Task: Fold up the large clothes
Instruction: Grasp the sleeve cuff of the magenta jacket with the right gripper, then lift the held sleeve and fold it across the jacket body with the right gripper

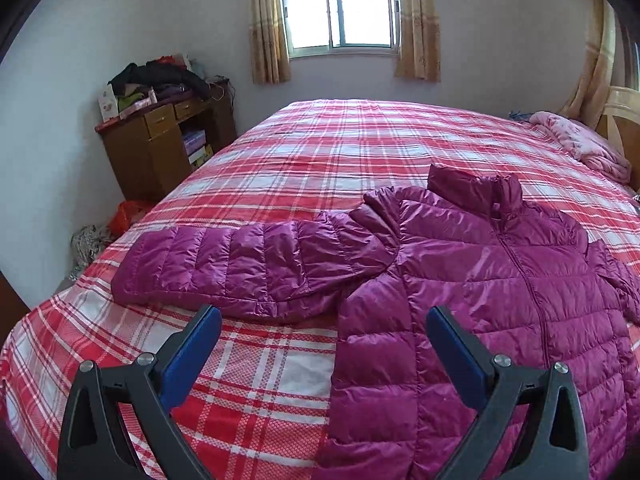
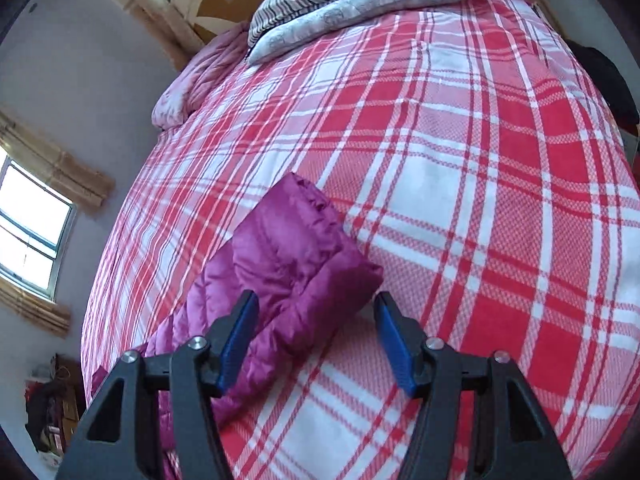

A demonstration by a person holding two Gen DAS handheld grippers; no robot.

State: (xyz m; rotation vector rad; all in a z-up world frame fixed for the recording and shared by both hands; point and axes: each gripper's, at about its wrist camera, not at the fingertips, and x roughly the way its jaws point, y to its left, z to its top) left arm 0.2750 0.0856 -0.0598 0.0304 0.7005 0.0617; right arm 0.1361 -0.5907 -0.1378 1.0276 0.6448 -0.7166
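Item: purple down jacket (image 1: 480, 280), flat on the plaid bed (image 1: 320, 152), zipped front up, collar far, hem near.
Left sleeve (image 1: 224, 264) runs crosswise, just ahead of my left tongs (image 1: 324, 332), wide open, empty.
Right sleeve cuff (image 2: 304, 236) lies ahead-left of my right tongs (image 2: 316, 320), half open, gripping nothing; these are nearer.

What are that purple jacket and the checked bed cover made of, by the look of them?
Purple jacket: probably thin nylon or polyester shell, glossy, stitched into puffy padded rows, so likely down or fibre fill.
Checked bed cover: a matte woven cloth, perhaps cotton; a fine woven texture shows in the red squares.
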